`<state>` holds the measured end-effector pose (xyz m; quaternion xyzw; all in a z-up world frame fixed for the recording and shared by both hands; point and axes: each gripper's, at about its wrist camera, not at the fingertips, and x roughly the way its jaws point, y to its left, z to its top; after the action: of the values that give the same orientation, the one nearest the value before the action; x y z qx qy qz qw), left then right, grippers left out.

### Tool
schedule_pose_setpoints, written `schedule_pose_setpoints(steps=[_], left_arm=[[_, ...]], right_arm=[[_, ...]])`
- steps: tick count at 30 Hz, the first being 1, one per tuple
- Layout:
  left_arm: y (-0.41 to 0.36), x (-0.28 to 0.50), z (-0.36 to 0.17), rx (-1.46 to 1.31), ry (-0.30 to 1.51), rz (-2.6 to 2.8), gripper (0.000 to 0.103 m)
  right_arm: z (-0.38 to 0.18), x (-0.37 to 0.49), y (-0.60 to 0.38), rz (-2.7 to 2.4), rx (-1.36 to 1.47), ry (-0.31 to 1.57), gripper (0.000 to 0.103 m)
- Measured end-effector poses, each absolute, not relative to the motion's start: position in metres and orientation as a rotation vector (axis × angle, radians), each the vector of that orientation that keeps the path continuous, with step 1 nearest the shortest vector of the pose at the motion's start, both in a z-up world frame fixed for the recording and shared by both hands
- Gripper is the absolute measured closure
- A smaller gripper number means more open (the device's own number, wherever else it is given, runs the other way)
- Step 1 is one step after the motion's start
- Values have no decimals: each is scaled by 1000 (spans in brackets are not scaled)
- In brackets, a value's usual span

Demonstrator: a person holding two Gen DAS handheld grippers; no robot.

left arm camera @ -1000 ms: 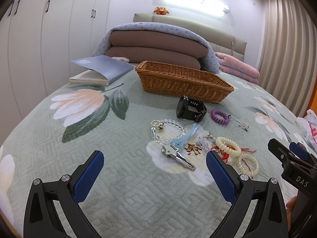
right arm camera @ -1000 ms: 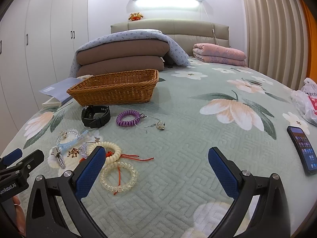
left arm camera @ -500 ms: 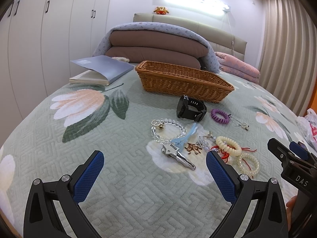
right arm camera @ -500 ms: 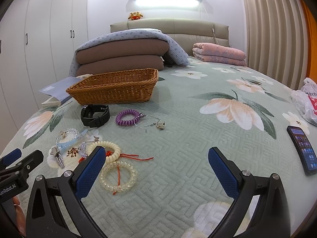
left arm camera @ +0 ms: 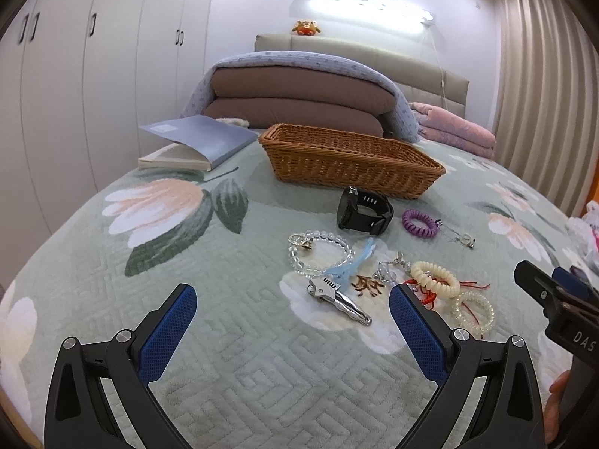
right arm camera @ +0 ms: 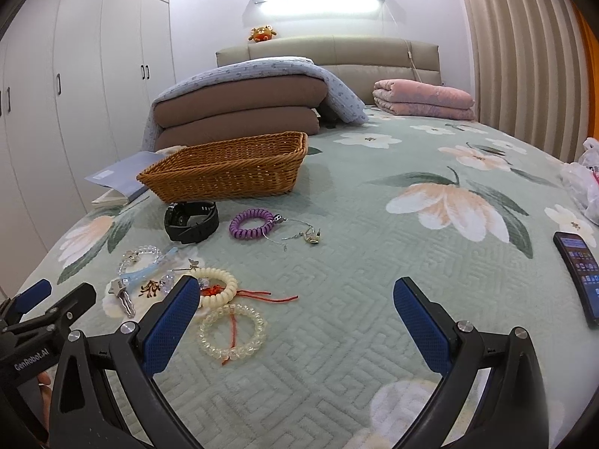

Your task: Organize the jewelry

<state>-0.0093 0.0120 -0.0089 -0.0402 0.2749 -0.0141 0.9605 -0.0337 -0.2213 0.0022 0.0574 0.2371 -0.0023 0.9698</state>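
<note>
Jewelry lies scattered on the floral bedspread before a wicker basket (left arm camera: 348, 161) (right arm camera: 228, 168). There is a black watch (left arm camera: 365, 211) (right arm camera: 191, 220), a purple coil band (left arm camera: 419, 221) (right arm camera: 251, 223) with a thin chain, a clear bead bracelet (left arm camera: 320, 250), a blue clip, a silver clip (left arm camera: 338, 299), a cream coil band (left arm camera: 434, 278) (right arm camera: 217, 287) and a yellowish bead bracelet (right arm camera: 232, 331) with red cord. My left gripper (left arm camera: 292, 325) is open and empty, just short of the silver clip. My right gripper (right arm camera: 295, 318) is open and empty, right of the bracelets.
An open book (left arm camera: 194, 144) lies left of the basket. Folded brown and blue bedding (left arm camera: 299, 97) and a pink quilt (right arm camera: 423, 101) sit at the headboard. A phone (right arm camera: 578, 277) and a plastic bag (right arm camera: 584, 183) lie at the bed's right edge. Wardrobes stand on the left.
</note>
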Motion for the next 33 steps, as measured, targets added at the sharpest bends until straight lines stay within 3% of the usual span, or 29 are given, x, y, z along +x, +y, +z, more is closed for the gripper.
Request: schedule_pose_setpoints(steps=[17,27,31,33], left_arm=[[10,-8,-9,-65,560,-14,0],[29,-14,-20,-163,686,-48,1],[26,-10,-20,-159,716,-76,1],[27,-7,-19,-181,731,-107,1]], right_arm=[[2,-35,-214,14,66,478,0],[2,-26,-233,91,146,542,0],[3,-16,-233,105,126,589,10],[5,-12,-232,108,95,601,22]])
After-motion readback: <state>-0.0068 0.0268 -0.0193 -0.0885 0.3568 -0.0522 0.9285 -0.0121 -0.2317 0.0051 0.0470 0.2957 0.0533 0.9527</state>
